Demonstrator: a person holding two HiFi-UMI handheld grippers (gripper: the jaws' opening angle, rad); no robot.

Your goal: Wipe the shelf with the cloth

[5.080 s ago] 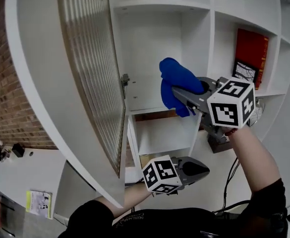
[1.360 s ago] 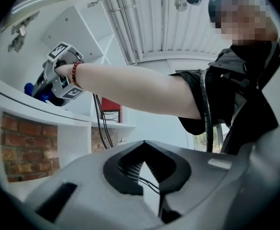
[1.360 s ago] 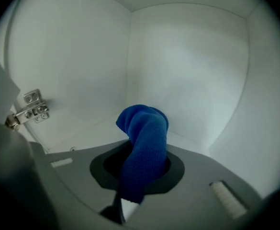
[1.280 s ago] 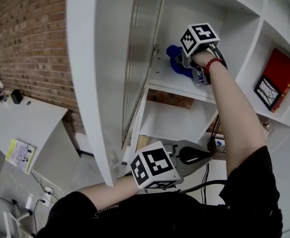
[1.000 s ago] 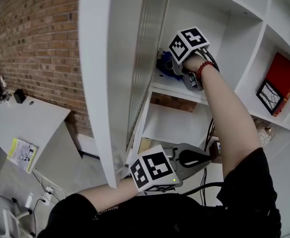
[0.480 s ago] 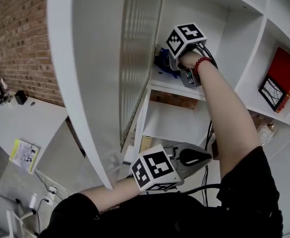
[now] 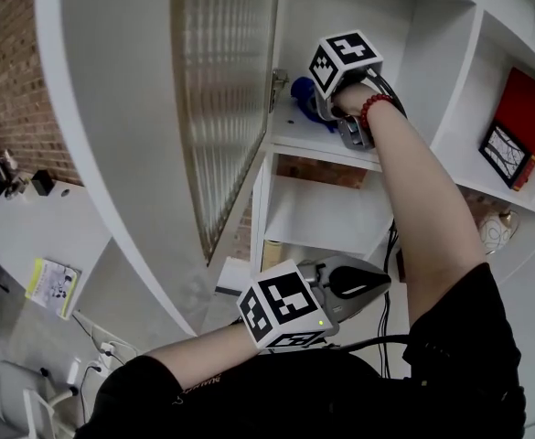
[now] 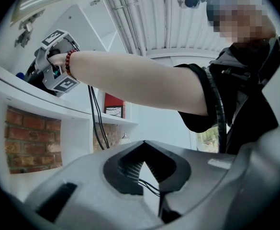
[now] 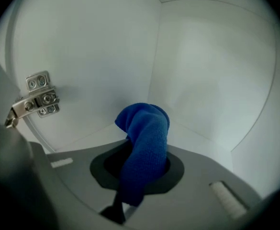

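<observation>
Where the brick wall (image 7: pixel 2 53) fills the far left of the head view, a white desk (image 7: pixel 29 231) stands below it. Next comes the cabinet door (image 7: pixel 221 80), swung open, its ribbed glass panel facing the person. Low in the middle, the left gripper (image 7: pixel 377 280) is held near the person's chest, well apart from the shelf. Its own view shows its jaws pressed together with nothing between them.

Just right of the door, a metal hinge (image 9: pixel 37 99) sits on the compartment's side wall. The blue cloth (image 9: pixel 144 138) is pinched between the jaws of the right gripper (image 7: pixel 316 110), and its bunched free end stands out past the tips. That end reaches toward the back left corner of the compartment, over the white shelf (image 7: pixel 317 140). It seems to touch the board there, though the contact itself is hard to make out. The person's right arm reaches up into the compartment, with a red bead bracelet (image 7: pixel 369 106) at the wrist.

At the far right, a red book (image 7: pixel 528 108) leans in another compartment.
</observation>
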